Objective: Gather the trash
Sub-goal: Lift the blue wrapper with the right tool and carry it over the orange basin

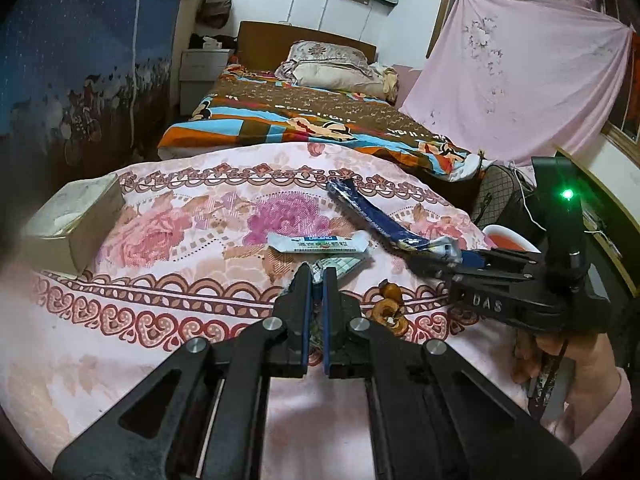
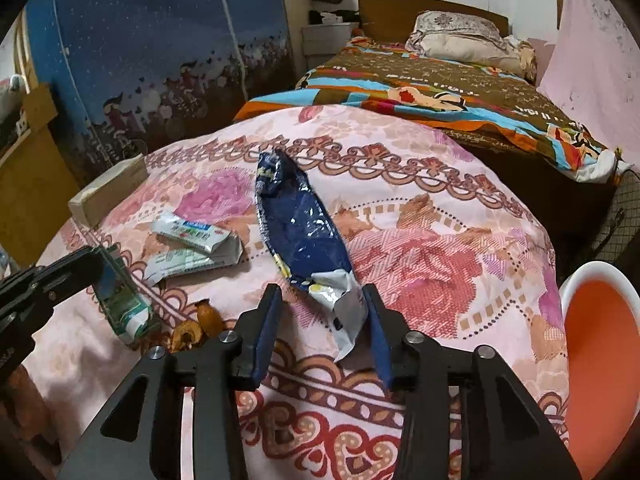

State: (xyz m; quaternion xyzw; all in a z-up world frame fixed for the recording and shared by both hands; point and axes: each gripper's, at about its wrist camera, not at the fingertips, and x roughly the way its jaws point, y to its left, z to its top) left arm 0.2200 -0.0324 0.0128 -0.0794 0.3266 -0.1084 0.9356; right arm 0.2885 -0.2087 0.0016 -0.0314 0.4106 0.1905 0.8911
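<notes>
The left gripper (image 1: 317,276) points down at a slant toward the flowered cloth (image 1: 168,320), and its jaws are pressed together on a green and white wrapper (image 2: 124,308), which hangs from the tips just above the cloth. The right gripper (image 2: 325,300) also slants down. Its jaws stand a narrow way apart, one on each side of the near, torn white end of a long dark blue foil wrapper (image 2: 304,240). From the left wrist view its tips seem to be at this end, but I cannot tell if the pads already press on it. A hand (image 1: 560,356) with a pink sleeve holds the right gripper from under.

The blue wrapper lies flat on the cloth and runs away from the right gripper. To its left lie two more green and white packets (image 2: 196,246), one on the other; with the held one they are three. Near the left gripper lie two brown pieces of dried fruit peel (image 1: 390,304). A tissue box (image 1: 76,224) stands at the far left edge. An orange bin with a white rim (image 2: 596,344) stands beside the cloth at the right.
</notes>
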